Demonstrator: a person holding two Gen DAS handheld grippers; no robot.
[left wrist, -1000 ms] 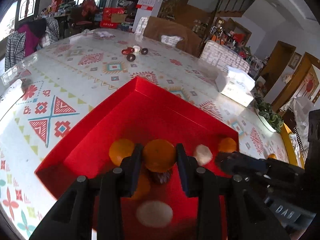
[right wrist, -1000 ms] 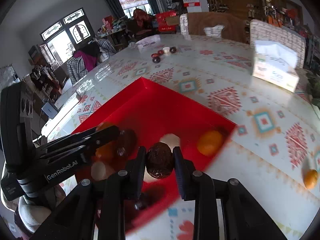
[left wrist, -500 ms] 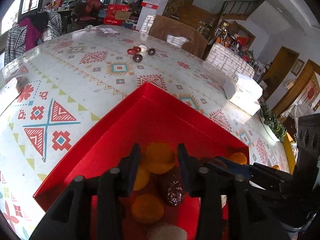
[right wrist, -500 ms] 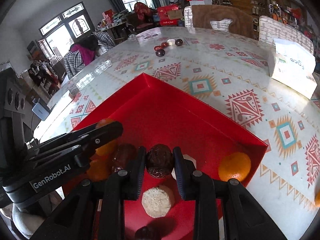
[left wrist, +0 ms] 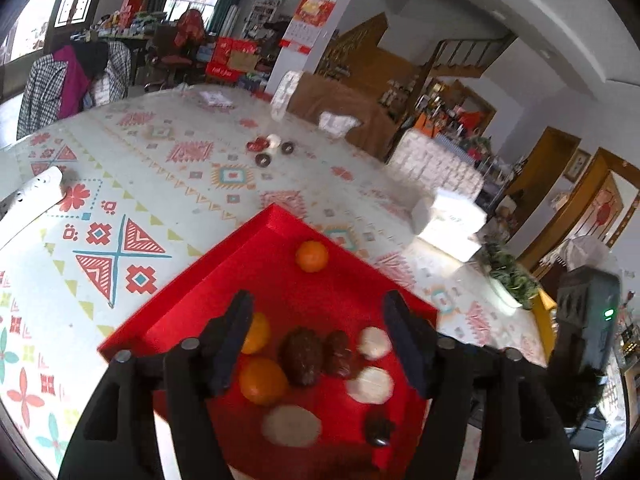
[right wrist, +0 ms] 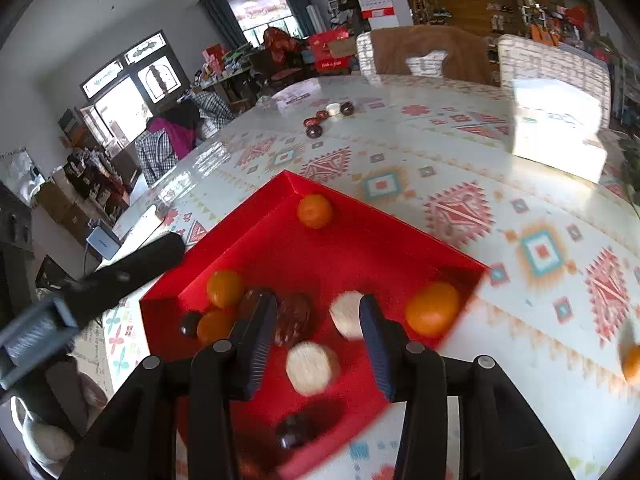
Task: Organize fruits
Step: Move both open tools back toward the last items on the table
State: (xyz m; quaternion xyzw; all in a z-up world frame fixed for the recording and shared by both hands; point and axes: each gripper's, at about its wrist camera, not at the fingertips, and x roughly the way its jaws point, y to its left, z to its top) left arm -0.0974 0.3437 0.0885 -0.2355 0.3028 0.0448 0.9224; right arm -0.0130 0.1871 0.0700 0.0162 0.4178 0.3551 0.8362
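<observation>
Both my grippers, left [left wrist: 320,336] and right [right wrist: 316,330], have just been opening, empty above the fruit in the red tray [left wrist: 192,292]; the far orange [left wrist: 312,256] may roll if nudged.

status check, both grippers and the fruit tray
Left gripper and right gripper jaws just opened, nothing held. Fruit sits in red tray. One orange loose on table. Nothing in the way.
</observation>
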